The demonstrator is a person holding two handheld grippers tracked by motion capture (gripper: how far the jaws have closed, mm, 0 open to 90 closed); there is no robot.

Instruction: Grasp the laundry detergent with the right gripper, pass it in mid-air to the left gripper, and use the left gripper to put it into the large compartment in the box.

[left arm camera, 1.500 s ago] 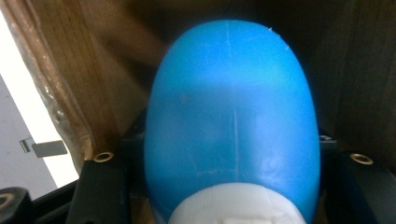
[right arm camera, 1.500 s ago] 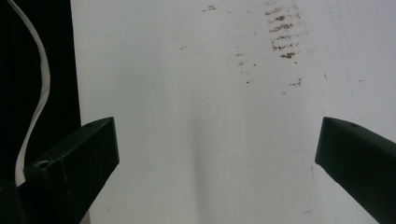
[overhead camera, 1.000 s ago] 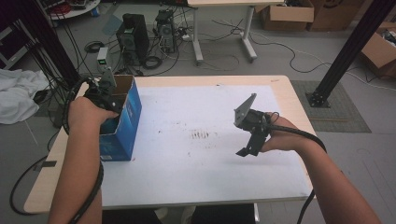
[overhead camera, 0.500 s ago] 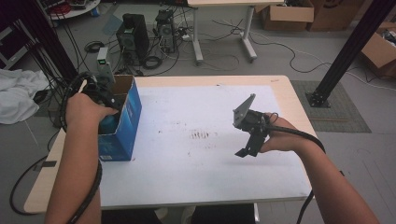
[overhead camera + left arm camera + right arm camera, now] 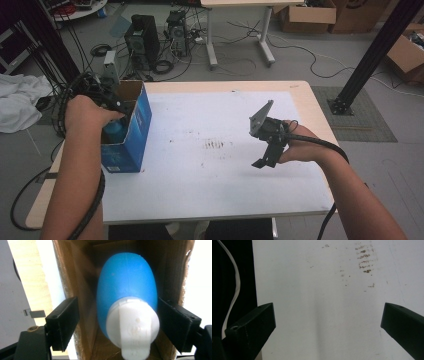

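A blue bottle (image 5: 126,285) with a white cap (image 5: 132,325) lies inside an open blue cardboard box (image 5: 131,135) at the table's left edge. My left gripper (image 5: 118,310) hangs over the box opening (image 5: 112,107). Its jaws have just been opening, and the bottle sits between them with a clear gap on the left side. My right gripper (image 5: 265,159) hovers over the white table top (image 5: 210,110) at the right. It stands open (image 5: 328,308) with nothing between its fingers.
Brown smudges (image 5: 215,145) mark the middle of the table. On the floor behind stand computer towers (image 5: 142,40), loose cables and a white desk (image 5: 235,30). A black post (image 5: 370,55) rises at the right, and a white cloth (image 5: 20,105) lies at the left.
My left hand has lifted a little over the box. The right hand has kept still.
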